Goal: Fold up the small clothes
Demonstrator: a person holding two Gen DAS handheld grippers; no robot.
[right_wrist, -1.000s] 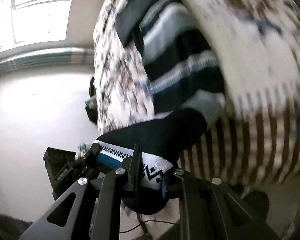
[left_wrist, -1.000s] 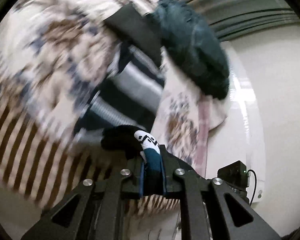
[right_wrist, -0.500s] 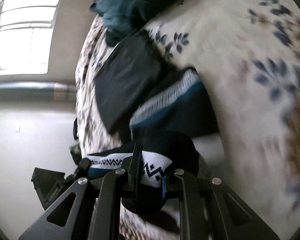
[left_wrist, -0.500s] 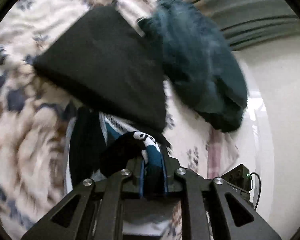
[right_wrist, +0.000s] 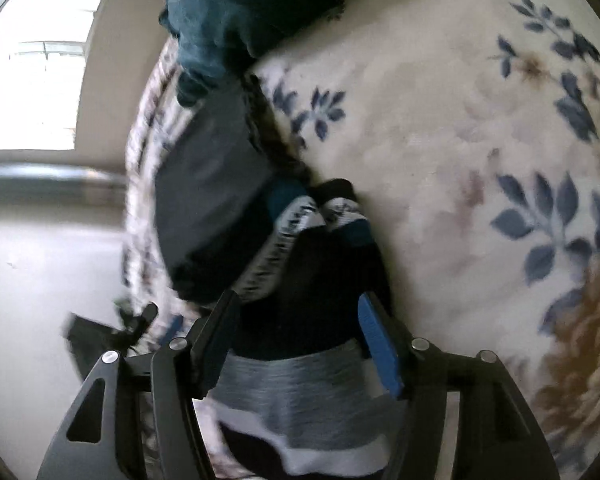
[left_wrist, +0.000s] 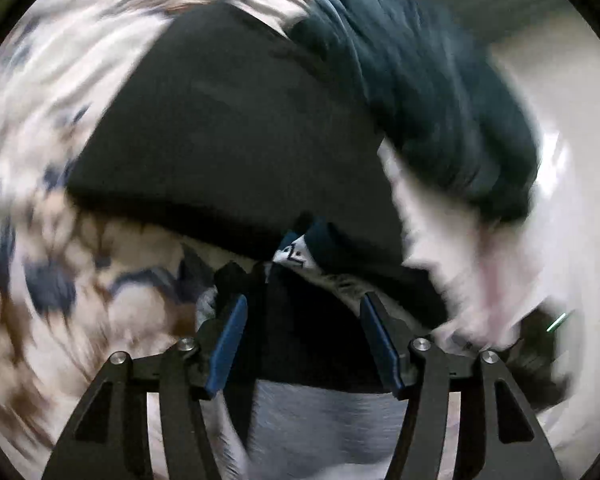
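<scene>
my left jaws [left_wrist: 300, 340] have just been opening and now stand spread, the folded sock [left_wrist: 300, 320] lying loose between them, pinched by nothing; my right jaws [right_wrist: 296, 344] have just been opening too, spread around the sock; a second ago both pinched it in the air; now it rests on the striped garment [right_wrist: 300, 384] on the floral bed cover [right_wrist: 460, 160], beside a folded black cloth [left_wrist: 228, 128], near the bed's edge; this fold looks finished, so i judge another small piece comes next.

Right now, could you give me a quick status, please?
Both hand-held grippers, left and right, just opened. Patterned sock released on floral bedspread. Folded dark garment alongside.
</scene>
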